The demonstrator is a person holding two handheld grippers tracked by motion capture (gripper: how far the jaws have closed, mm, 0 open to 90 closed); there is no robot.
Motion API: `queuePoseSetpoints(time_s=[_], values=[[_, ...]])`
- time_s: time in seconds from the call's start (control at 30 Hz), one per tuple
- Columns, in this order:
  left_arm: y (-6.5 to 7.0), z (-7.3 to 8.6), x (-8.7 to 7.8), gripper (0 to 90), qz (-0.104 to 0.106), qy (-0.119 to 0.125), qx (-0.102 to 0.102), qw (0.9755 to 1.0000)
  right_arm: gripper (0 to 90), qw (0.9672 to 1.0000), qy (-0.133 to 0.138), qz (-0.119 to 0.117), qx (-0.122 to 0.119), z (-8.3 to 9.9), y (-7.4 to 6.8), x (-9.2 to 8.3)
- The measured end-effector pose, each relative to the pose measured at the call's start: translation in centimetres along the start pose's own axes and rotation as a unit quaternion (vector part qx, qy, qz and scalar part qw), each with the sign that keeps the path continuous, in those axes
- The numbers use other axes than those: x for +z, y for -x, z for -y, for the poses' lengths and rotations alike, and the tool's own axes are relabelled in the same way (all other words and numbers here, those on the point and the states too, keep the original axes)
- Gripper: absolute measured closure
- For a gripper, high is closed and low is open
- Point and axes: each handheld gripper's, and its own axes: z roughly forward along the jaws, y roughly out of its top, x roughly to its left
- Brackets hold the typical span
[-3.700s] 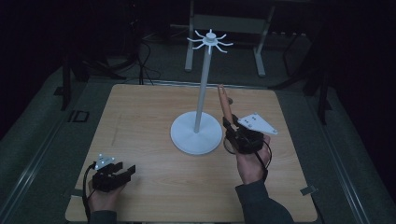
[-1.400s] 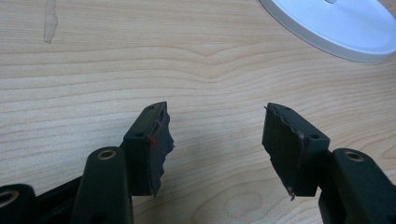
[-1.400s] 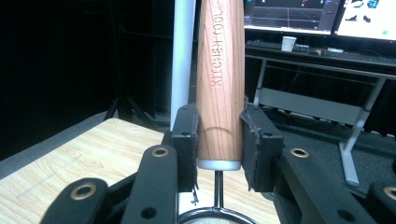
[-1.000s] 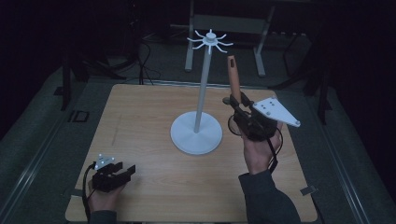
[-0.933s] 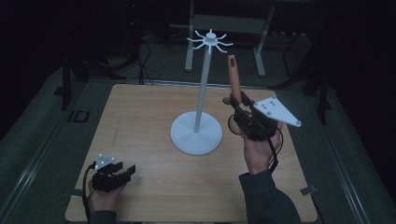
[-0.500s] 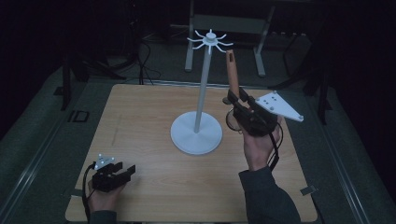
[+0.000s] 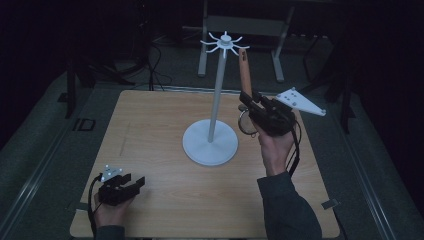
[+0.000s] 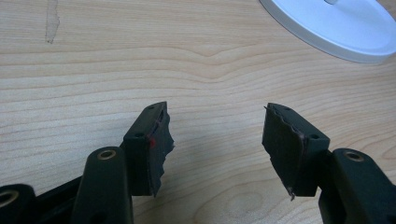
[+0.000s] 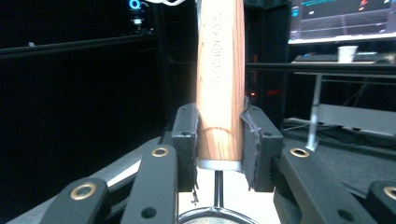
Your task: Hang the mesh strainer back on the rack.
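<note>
The right gripper (image 7: pixel 252 107) is clamped on the wooden handle (image 9: pixel 219 79) of a small strainer (image 7: pixel 247 122), pads pressed on both sides just above the metal ferrule. The handle stands upright, its top close beside the hooks of the white stand (image 7: pixel 224 43); the mesh bowl hangs below the jaws, above the table (image 7: pixel 150 125).

Judgement: light, stiff, top-long tool. The smooth wood may slip or swing in the pads; a hold near the ferrule suits. The mesh looks liable to dent.

The left gripper (image 7: pixel 120 186) rests on the table, jaws apart, holding nothing.
</note>
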Motion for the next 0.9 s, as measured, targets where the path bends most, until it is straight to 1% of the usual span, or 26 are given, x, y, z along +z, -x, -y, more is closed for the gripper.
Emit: queuePoseSetpoints(time_s=[0.03,0.07,0.1,0.17,0.2,0.3,0.57,0.8,0.9], values=[[0.0,0.0,0.0,41.6,0.0,0.0,0.0,1.0,69.2,1.0,-0.001,-0.005,0.002,0.0,0.1,0.1],[0.0,0.0,0.0,41.6,0.0,0.0,0.0,1.0,69.2,1.0,-0.001,-0.005,0.002,0.0,0.1,0.1],[0.0,0.0,0.0,41.6,0.0,0.0,0.0,1.0,69.2,0.9998,-0.002,-0.016,0.008,-0.1,0.3,0.3],[0.0,0.0,0.0,41.6,0.0,0.0,0.0,1.0,69.1,0.9996,-0.004,-0.026,0.013,-0.1,0.6,0.5],[0.0,0.0,0.0,41.6,0.0,0.0,0.0,1.0,69.1,0.9996,-0.004,-0.026,0.013,-0.1,0.6,0.5],[0.0,0.0,0.0,41.6,-0.001,0.0,0.001,1.0,69.1,0.9992,-0.007,-0.036,0.018,-0.2,0.9,0.9],[0.0,0.0,0.1,41.6,0.0,0.0,0.001,1.0,68.8,0.9985,-0.018,-0.049,0.016,-0.2,1.3,1.8],[0.0,0.0,0.0,41.6,0.0,0.0,0.0,1.0,68.8,0.9982,-0.028,-0.051,0.014,-0.3,1.4,2.6],[0.0,0.0,0.1,41.7,0.001,0.0,-0.001,1.0,68.7,0.9976,-0.038,-0.056,0.015,-0.3,1.6,3.1]])
